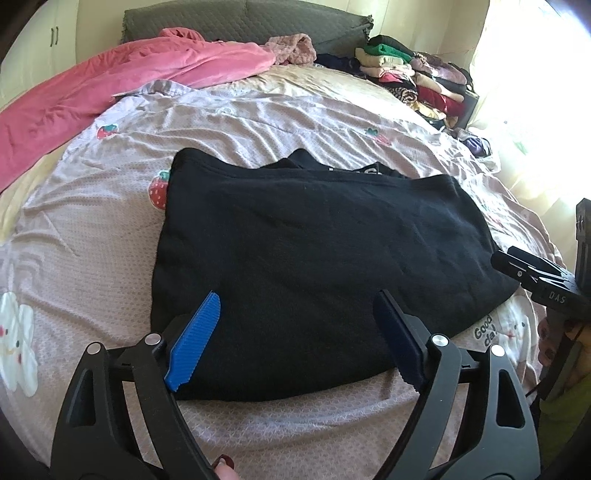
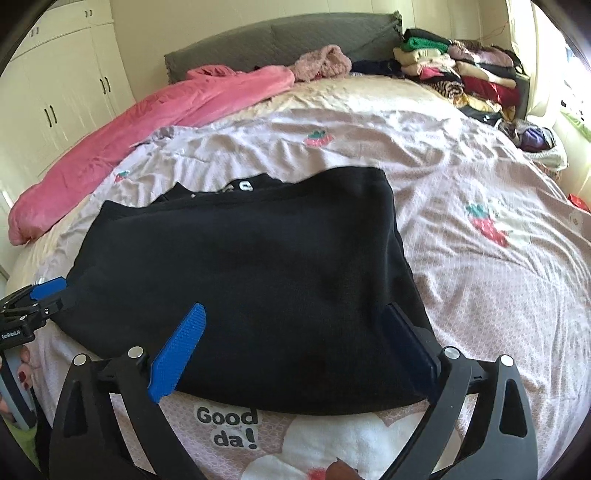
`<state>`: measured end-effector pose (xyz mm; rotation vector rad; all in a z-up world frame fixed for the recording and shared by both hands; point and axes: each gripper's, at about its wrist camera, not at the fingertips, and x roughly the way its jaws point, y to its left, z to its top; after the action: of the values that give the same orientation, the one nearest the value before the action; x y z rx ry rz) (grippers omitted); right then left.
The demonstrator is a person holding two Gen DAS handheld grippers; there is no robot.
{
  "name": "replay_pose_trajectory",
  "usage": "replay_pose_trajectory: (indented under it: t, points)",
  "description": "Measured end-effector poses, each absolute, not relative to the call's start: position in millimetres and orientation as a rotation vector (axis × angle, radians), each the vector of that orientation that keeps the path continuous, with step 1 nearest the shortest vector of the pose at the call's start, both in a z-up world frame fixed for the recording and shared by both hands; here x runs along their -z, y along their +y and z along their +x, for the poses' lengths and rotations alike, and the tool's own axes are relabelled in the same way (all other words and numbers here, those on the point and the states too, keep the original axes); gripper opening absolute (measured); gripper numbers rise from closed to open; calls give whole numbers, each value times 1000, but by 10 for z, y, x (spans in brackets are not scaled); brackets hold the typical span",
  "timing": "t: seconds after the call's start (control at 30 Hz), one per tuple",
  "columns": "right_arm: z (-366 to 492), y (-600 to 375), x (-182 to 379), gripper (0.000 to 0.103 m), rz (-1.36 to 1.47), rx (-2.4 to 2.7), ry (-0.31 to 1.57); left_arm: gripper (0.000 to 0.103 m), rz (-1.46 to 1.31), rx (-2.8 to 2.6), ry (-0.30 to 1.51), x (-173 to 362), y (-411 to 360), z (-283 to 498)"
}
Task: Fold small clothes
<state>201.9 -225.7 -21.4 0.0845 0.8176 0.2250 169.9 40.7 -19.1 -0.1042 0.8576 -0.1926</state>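
Observation:
A black garment (image 1: 314,240) (image 2: 258,258) lies folded into a rough rectangle on the lilac strawberry-print bedcover (image 1: 258,122) (image 2: 461,166), with white lettering peeking out at its far edge. My left gripper (image 1: 297,297) stands open over the garment's near left edge; its blue pads are spread wide and nothing is pinched. My right gripper (image 2: 295,310) is open too, over the near right corner, straddling cloth without gripping it. One of the right gripper's fingers (image 1: 517,264) shows at the right border of the left wrist view. A blue pad of the left gripper (image 2: 48,288) shows at the left border of the right wrist view.
A pink blanket (image 1: 129,81) (image 2: 147,122) lies along the far left of the bed. A pile of folded clothes (image 1: 417,74) (image 2: 461,70) stands at the far right corner by the grey headboard (image 1: 240,22). White wardrobe doors (image 2: 55,92) stand on the left.

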Motion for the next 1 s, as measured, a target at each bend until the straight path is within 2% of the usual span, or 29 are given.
replay_pose_trajectory:
  t: [0.07,0.1,0.27,0.33,1.0]
  points:
    - [2008,-2246,192,96,79,-229,806,81,-104,194,857,166,409,1682]
    - [2003,-2240,183,96,77,-231,801,87,-101,194,855,146,410,1669]
    - [1985,-2209,158,96,71,-241,787,89,-94,198,840,75,422,1622]
    - [1980,-2197,143,96,70,-241,780,93,-96,198,837,58,427,1611]
    - [1533,-1594,-310,97,-33,-378,615,93,-114,120,811,-99,742,1586]
